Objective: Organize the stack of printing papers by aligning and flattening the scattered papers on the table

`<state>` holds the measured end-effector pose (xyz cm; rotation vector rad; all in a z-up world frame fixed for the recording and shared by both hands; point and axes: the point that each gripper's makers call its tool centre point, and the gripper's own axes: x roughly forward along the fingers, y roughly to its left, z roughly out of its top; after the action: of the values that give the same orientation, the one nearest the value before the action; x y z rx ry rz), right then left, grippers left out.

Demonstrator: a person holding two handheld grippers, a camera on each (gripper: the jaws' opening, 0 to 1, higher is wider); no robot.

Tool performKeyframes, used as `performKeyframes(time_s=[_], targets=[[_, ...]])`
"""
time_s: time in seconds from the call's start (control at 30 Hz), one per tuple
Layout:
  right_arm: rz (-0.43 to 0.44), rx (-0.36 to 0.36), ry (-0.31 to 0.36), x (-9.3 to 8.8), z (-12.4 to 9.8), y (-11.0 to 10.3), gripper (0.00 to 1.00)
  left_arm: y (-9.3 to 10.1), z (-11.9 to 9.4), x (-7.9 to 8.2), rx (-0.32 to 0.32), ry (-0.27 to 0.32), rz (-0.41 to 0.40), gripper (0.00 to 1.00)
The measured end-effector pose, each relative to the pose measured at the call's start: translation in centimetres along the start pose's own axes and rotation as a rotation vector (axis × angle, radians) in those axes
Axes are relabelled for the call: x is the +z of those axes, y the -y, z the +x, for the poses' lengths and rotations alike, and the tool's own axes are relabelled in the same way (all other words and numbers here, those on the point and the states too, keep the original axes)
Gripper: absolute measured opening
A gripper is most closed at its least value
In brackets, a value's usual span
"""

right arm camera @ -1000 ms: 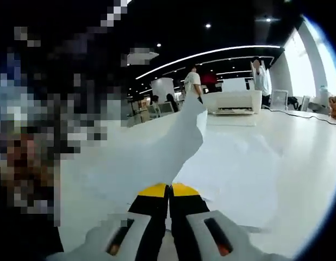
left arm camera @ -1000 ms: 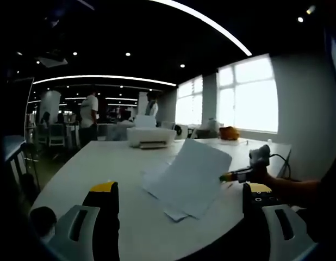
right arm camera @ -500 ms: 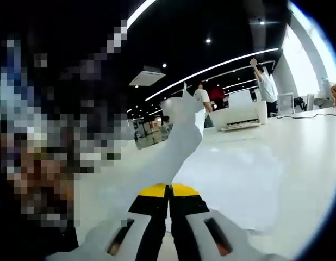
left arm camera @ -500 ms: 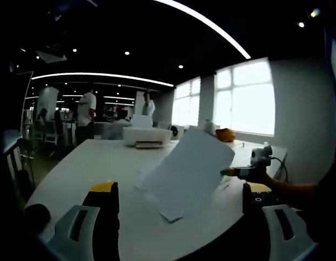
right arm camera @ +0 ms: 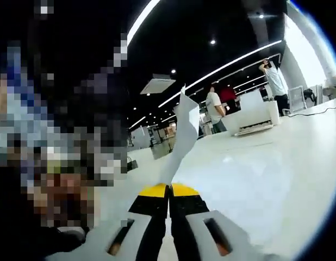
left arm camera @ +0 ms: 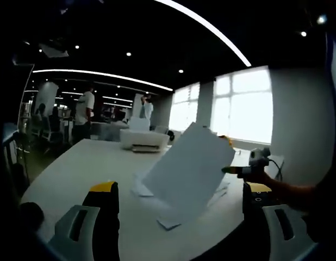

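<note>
While the left gripper stands with its two jaws wide apart and nothing between them, its view looks over a white table. Above the table a sheet of paper is lifted and tilted, held at its right edge by the right gripper, which enters from the right with a hand behind it. Under the sheet, more papers lie scattered flat on the table. Farther back a white printer stands on the table, and two people stand behind it near bright windows.

From the right gripper view, the right gripper has its jaws closed tightly on the edge of the sheet of paper, which rises upward from the jaw tips. The table spreads to the right, with the printer and the people far behind.
</note>
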<state>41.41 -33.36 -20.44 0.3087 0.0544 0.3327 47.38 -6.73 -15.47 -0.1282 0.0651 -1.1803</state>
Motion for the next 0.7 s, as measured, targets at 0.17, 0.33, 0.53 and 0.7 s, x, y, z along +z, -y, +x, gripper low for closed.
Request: performKeyframes(time_s=[0.17, 0.33, 0.53, 0.7], targets=[[-0.007, 0.027, 0.005, 2.5, -0.9, -0.5, 0.0, 0.4, 0.1, -0.1, -0.014, -0.005, 0.006, 0.97], [-0.053, 0.017, 0.002, 3.4, -0.8, -1.5, 0.0, 1.1, -0.2, 0.4, -0.026, 0.002, 0.004, 0.97], [-0.06, 0.062, 0.017, 4.7, -0.6, -2.3, 0.0, 1.2, -0.3, 0.7, -0.037, 0.015, 0.008, 0.97], [-0.097, 0.114, 0.035, 6.4, -0.8, -2.6, 0.0, 1.1, -0.4, 1.2, -0.042, 0.032, 0.0, 0.97]])
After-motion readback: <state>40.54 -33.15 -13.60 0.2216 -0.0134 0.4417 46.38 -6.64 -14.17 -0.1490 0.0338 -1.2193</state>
